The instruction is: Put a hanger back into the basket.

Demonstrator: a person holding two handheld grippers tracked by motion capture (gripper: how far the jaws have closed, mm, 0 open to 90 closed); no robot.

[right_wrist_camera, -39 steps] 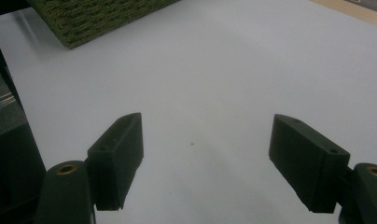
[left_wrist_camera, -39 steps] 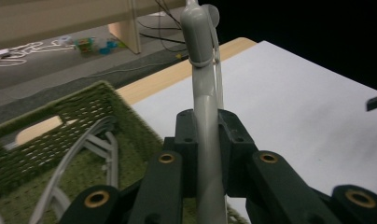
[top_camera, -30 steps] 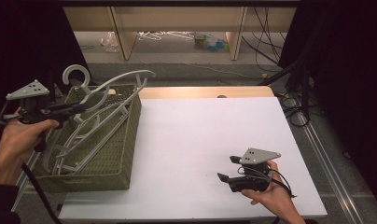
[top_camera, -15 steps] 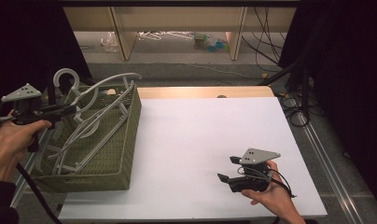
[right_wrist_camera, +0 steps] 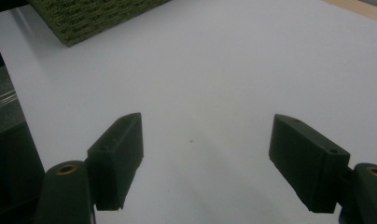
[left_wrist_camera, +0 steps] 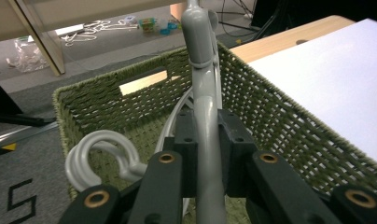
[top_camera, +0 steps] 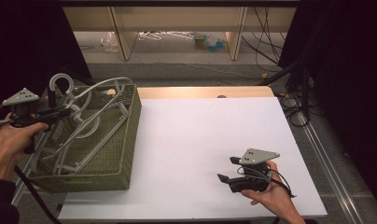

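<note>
White counter (top_camera: 200, 140) bare. Green woven basket (top_camera: 112, 154) at left edge, full of grey hangers. My left gripper (left_wrist_camera: 207, 140) squeezes one grey hanger (left_wrist_camera: 205, 107) over basket for lifting. Right gripper (right_wrist_camera: 207, 158) waits, wide open, holding nothing.

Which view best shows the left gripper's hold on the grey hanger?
The left gripper view: the hanger passes straight between the two black jaws, which are shut on it above the basket. The high view shows the left gripper small and from above, with the contact hard to make out.
</note>
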